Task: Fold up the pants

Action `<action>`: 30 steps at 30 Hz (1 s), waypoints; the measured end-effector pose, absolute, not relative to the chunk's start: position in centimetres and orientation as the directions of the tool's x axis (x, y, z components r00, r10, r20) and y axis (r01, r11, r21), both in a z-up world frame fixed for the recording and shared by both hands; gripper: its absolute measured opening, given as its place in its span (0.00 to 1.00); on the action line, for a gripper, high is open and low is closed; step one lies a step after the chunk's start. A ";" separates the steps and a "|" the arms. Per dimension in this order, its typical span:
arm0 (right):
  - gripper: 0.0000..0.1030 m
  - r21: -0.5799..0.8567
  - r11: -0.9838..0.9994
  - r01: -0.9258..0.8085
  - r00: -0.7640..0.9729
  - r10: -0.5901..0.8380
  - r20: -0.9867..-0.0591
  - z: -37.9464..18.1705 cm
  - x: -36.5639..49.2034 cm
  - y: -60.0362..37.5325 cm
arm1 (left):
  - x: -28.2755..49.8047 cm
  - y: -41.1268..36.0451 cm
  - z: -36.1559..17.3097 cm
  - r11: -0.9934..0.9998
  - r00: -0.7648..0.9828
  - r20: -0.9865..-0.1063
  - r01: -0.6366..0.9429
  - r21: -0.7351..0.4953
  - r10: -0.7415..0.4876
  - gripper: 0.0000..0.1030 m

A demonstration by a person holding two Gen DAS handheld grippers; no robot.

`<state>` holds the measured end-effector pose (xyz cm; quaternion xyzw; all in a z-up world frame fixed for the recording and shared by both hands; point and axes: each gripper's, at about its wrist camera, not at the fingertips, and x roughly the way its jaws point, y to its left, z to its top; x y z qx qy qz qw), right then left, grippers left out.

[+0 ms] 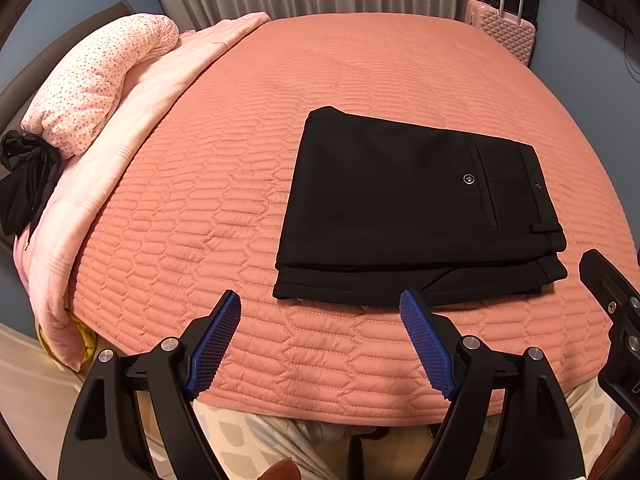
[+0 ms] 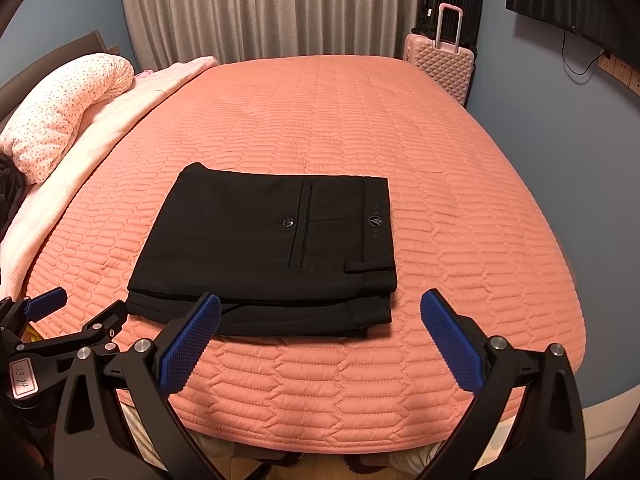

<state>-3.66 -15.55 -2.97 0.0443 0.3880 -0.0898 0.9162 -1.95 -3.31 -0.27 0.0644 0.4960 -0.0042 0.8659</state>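
Black pants [image 1: 412,208] [image 2: 264,252] lie folded into a flat rectangle on the salmon quilted bed [image 1: 200,200] [image 2: 440,200], back pocket and waistband facing up, waistband to the right. My left gripper [image 1: 320,304] hovers open above the bed's near edge, just short of the pants, nothing between its blue pads. My right gripper [image 2: 320,306] is also open and empty, hanging over the near edge of the folded pants without touching them. Part of the right gripper [image 1: 612,320] shows at the right of the left wrist view, and the left gripper [image 2: 72,312] appears at the left of the right wrist view.
A dotted pillow [image 1: 100,80] and a pale pink blanket [image 1: 132,128] lie along the bed's left side, with a dark garment [image 1: 28,184] beside them. A pink suitcase [image 2: 440,60] and a black one [image 2: 448,4] stand by the far wall and curtain.
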 end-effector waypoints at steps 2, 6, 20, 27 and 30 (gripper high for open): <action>0.96 0.013 0.980 0.199 0.681 -0.129 -0.721 -3.0 -3.5 -15.5 | -1.9 -3.3 -0.3 0.992 0.507 -0.861 0.073 0.105 0.054 0.77; 0.96 0.013 0.980 0.197 0.680 -0.127 -0.722 -3.0 -3.5 -15.6 | -1.9 -3.2 -0.4 0.992 0.504 -0.862 0.073 0.107 0.056 0.77; 0.96 0.009 0.981 0.193 0.678 -0.127 -0.724 -3.2 -3.4 -15.3 | -1.8 -3.2 -0.5 0.991 0.502 -0.863 0.080 0.108 0.053 0.77; 0.96 0.010 0.981 0.196 0.675 -0.127 -0.726 -3.2 -3.4 -15.3 | -1.8 -3.4 -0.6 0.990 0.504 -0.863 0.091 0.110 0.050 0.77; 0.96 0.011 0.981 0.196 0.673 -0.127 -0.729 -3.4 -3.4 -15.4 | -1.8 -3.4 -0.7 0.990 0.502 -0.864 0.092 0.110 0.050 0.77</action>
